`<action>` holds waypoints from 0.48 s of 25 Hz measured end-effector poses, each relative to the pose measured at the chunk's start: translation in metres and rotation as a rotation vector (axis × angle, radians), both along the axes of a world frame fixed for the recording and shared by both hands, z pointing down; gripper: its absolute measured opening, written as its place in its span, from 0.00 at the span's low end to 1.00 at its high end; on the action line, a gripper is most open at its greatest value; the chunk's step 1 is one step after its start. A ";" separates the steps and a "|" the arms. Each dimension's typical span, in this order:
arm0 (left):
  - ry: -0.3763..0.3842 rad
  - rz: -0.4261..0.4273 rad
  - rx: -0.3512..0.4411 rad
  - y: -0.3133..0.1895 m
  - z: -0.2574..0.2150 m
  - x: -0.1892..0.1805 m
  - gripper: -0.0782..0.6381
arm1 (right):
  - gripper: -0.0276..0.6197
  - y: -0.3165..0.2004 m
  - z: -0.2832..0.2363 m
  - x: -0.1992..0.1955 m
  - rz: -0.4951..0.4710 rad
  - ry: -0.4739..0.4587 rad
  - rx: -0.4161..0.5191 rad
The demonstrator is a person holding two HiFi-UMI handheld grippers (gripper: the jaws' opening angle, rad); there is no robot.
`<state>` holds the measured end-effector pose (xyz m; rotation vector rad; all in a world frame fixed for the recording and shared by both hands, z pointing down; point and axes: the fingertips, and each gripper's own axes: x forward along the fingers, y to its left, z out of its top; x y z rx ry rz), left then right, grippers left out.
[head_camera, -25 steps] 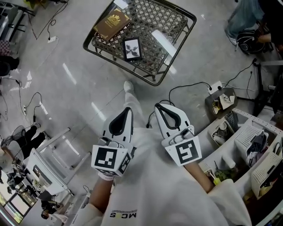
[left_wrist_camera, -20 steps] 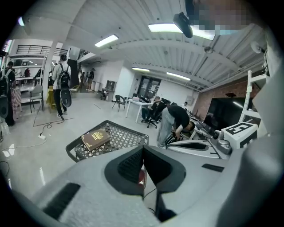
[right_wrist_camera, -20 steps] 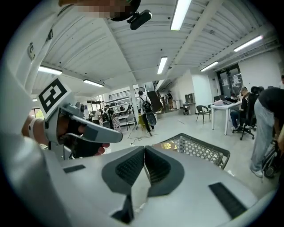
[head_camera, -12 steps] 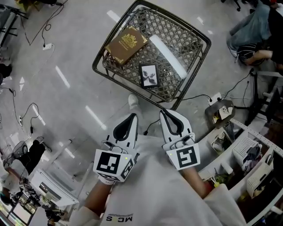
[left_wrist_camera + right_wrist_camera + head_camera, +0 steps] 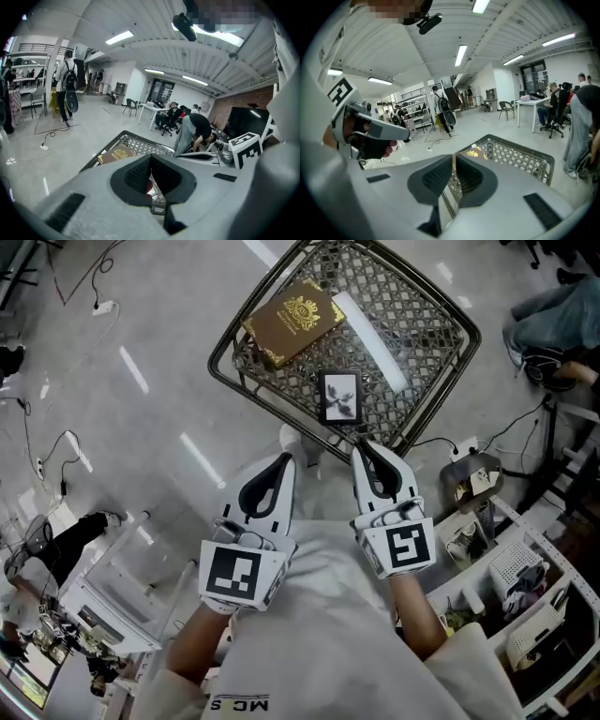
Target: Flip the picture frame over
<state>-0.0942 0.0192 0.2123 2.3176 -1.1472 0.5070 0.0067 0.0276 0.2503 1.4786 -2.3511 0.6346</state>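
Observation:
A small black picture frame (image 5: 339, 397) lies picture side up near the front edge of a low metal lattice table (image 5: 441, 362). A brown book with a gold crest (image 5: 292, 320) lies on the table's far left part. My left gripper (image 5: 283, 459) is shut and empty, held over the floor just short of the table's near edge. Beside it, the right gripper (image 5: 365, 447) is also shut and empty, its tip a little below the frame. The left gripper view shows its jaws (image 5: 151, 157) together, the book (image 5: 116, 153) beyond them. Past the right gripper's closed jaws (image 5: 453, 157) stands the table (image 5: 520, 149).
A white shoe (image 5: 291, 439) stands on the floor between the grippers and the table. A power strip with cables (image 5: 461, 444) and white shelving with bins (image 5: 530, 601) are at the right. A white cart (image 5: 103, 587) stands lower left. A seated person (image 5: 562, 320) is at the upper right.
Both grippers have moved forward side by side toward the table, which now sits closer and more central in the head view. Both stayed shut.

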 end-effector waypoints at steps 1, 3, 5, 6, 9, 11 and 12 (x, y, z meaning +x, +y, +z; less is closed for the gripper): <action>-0.012 -0.005 0.000 -0.001 0.004 0.000 0.14 | 0.07 -0.003 0.006 0.002 0.005 -0.003 -0.005; -0.021 -0.016 -0.007 0.001 0.011 0.003 0.14 | 0.07 -0.006 0.018 0.006 0.005 -0.004 -0.019; -0.024 -0.026 -0.024 0.006 0.017 0.009 0.14 | 0.09 -0.007 0.032 0.007 -0.005 -0.005 -0.043; -0.028 -0.033 -0.038 0.008 0.022 0.012 0.14 | 0.15 -0.007 0.039 0.007 -0.008 -0.013 -0.059; -0.039 -0.046 -0.057 0.009 0.042 0.016 0.14 | 0.17 -0.011 0.063 0.005 -0.007 -0.053 -0.109; -0.047 -0.056 -0.057 0.009 0.056 0.016 0.14 | 0.17 -0.012 0.079 0.003 -0.011 -0.052 -0.133; -0.052 -0.067 -0.067 0.011 0.063 0.014 0.14 | 0.17 -0.012 0.086 0.001 -0.015 -0.050 -0.143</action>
